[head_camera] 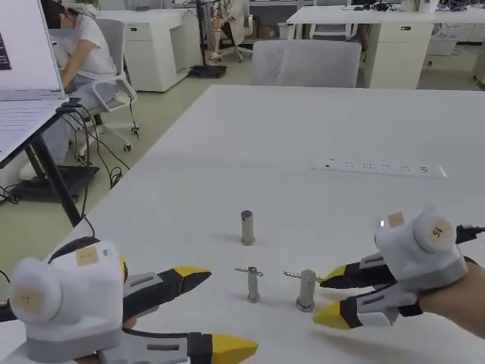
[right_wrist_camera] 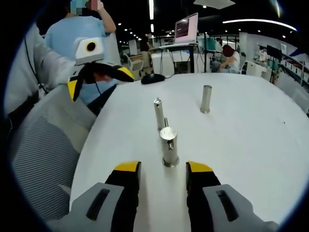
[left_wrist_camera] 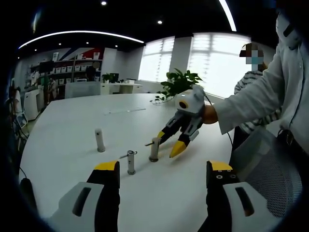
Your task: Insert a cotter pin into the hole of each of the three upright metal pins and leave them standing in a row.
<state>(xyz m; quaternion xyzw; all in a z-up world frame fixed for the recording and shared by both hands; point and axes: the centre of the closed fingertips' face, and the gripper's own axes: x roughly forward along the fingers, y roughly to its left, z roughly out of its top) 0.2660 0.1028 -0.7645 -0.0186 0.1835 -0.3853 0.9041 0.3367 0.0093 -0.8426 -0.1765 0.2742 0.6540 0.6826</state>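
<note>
- Three metal pins stand upright on the white counter (head_camera: 379, 227). A far pin (head_camera: 247, 227) is set back on its own, while a middle pin (head_camera: 253, 287) and a right pin (head_camera: 306, 292) stand side by side nearer the person.
- One cotter pin (head_camera: 248, 271) sits crosswise through the top of the middle pin. A second cotter pin (head_camera: 293, 275) sticks out sideways from the top of the right pin.
- The right gripper (head_camera: 322, 301) is low over the counter with its jaws apart. The right pin stands just ahead of its yellow tips, clear of both.
- The left gripper (head_camera: 227, 311) hangs by the near edge with its jaws wide apart, holding nothing, apart from the pins.
- The counter is long, smooth and matte. A white power strip (head_camera: 379, 167) lies flat toward its far right, and a grey chair (head_camera: 305, 62) stands at its far end.
- The room is an open office. A seated person (head_camera: 87, 53) works at far left, beside a laptop (head_camera: 26, 53) on a black-legged table with cables trailing to the floor. A white cabinet (head_camera: 151, 45) stands behind.
- The left gripper view shows bright windows and a potted plant (left_wrist_camera: 178, 83).
</note>
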